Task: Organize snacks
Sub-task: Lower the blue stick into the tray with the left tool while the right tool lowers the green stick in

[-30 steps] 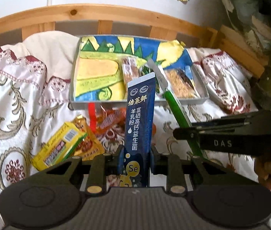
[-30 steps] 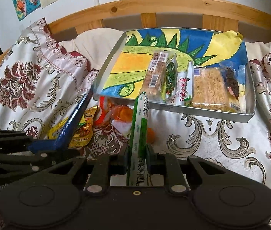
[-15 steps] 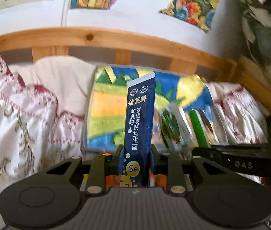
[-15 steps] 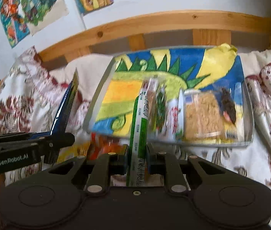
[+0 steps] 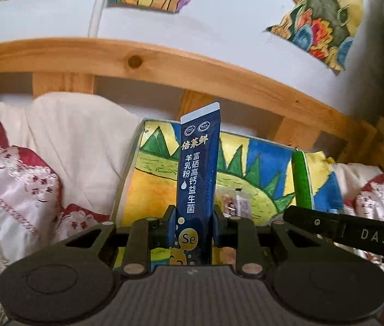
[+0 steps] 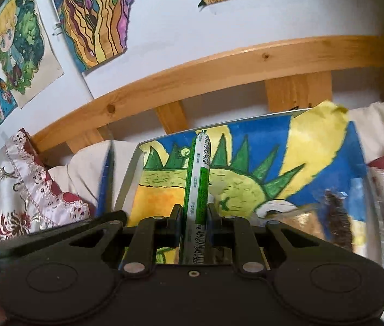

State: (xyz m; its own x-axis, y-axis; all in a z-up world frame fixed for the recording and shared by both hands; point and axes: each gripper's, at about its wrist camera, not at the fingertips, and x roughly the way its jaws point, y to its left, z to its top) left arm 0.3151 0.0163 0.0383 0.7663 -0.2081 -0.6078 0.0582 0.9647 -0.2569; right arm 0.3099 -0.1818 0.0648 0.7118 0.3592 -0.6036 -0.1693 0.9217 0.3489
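My left gripper (image 5: 194,217) is shut on a dark blue stick sachet (image 5: 198,168) that stands upright between the fingers. My right gripper (image 6: 195,214) is shut on a green and white snack stick (image 6: 199,187), also upright. Both hover over the near part of a shallow tray (image 5: 129,168) lined with a colourful sun drawing; the tray also shows in the right wrist view (image 6: 130,179). The green stick shows at the right in the left wrist view (image 5: 301,182). The blue sachet shows edge-on at the left in the right wrist view (image 6: 106,182). Snack packets (image 6: 335,222) lie in the tray.
The tray lies on a bed with a floral quilt (image 5: 15,190) and a cream pillow (image 5: 78,141). A wooden headboard rail (image 5: 164,65) runs behind it. Drawings hang on the white wall (image 6: 94,13).
Both grippers have risen and moved forward over the tray with their snacks. The loose snacks on the quilt have dropped out of view, and the views have tilted up toward the wall.
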